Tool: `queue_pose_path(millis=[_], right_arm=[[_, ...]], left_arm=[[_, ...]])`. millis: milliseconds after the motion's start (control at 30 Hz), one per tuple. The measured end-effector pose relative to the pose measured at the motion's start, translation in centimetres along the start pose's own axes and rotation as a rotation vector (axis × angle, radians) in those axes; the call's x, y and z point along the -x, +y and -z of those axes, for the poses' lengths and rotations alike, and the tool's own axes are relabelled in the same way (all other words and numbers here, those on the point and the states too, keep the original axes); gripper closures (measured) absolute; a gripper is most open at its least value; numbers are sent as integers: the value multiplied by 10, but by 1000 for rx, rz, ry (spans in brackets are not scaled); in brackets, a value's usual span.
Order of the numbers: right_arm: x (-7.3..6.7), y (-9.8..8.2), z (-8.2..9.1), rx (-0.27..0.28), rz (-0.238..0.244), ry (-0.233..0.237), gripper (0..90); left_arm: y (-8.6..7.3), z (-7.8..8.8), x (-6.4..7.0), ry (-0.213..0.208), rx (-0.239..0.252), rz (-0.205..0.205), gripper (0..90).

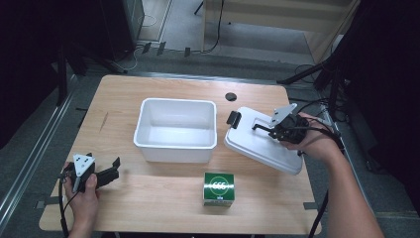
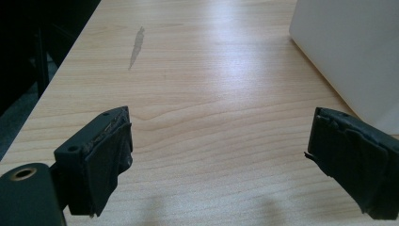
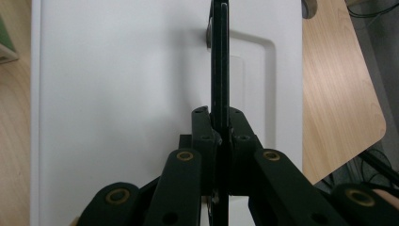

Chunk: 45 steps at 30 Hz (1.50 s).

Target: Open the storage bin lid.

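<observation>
A white lid [image 1: 257, 144] sits tilted over the right side of the table, beside an open white bin [image 1: 173, 152]. My right gripper [image 1: 275, 130] is shut on the lid's thin black handle [image 1: 260, 127]. In the right gripper view the jaws [image 3: 219, 115] pinch that handle [image 3: 219, 56] edge-on above the lid [image 3: 117, 94]. A black latch [image 1: 233, 118] sits on the lid's far-left corner. My left gripper [image 1: 117, 167] lies at the table's front left, open and holding nothing. The left gripper view shows its jaws [image 2: 221, 122] spread wide over bare wood.
A green box [image 1: 218, 188] stands near the front edge, below the bin's right corner. A small black round spot [image 1: 231, 96] marks the table behind the lid. The bin's outer wall [image 2: 348, 52] rises at the upper right of the left gripper view.
</observation>
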State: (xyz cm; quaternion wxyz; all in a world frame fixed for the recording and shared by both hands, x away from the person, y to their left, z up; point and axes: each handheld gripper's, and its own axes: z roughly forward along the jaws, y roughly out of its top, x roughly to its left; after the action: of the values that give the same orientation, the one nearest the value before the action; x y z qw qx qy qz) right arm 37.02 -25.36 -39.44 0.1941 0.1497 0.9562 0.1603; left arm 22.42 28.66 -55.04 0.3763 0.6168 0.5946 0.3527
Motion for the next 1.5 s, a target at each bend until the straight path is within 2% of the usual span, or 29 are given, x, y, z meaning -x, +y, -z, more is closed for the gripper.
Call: queue_pose_path(millis=[433, 567, 733, 1167, 1367, 1400, 1433, 1500], right_arm=[[-9, -13, -33, -28, -18, 21, 851], [-12, -15, -44, -43, -18, 1, 852], [-15, -15, -54, -47, -19, 0, 852], [-19, -18, -72, -83, -24, -13, 852], [-19, -22, -75, -70, -47, -10, 849], [-19, -22, -76, -70, -52, -10, 842], [-19, -22, -75, -73, -65, -9, 796], [-19, -22, -74, -57, -91, 5, 647]], left_arm=[[0, 0, 0, -2, 0, -2, 73], [0, 0, 0, -2, -3, -3, 73], [0, 0, 1, -1, -7, -8, 73], [0, 0, 1, 4, -5, -5, 73], [0, 0, 1, 7, -4, -6, 73], [0, 0, 1, 8, -5, -6, 73], [0, 0, 1, 8, -6, -8, 73], [0, 0, 1, 8, -5, -6, 73]])
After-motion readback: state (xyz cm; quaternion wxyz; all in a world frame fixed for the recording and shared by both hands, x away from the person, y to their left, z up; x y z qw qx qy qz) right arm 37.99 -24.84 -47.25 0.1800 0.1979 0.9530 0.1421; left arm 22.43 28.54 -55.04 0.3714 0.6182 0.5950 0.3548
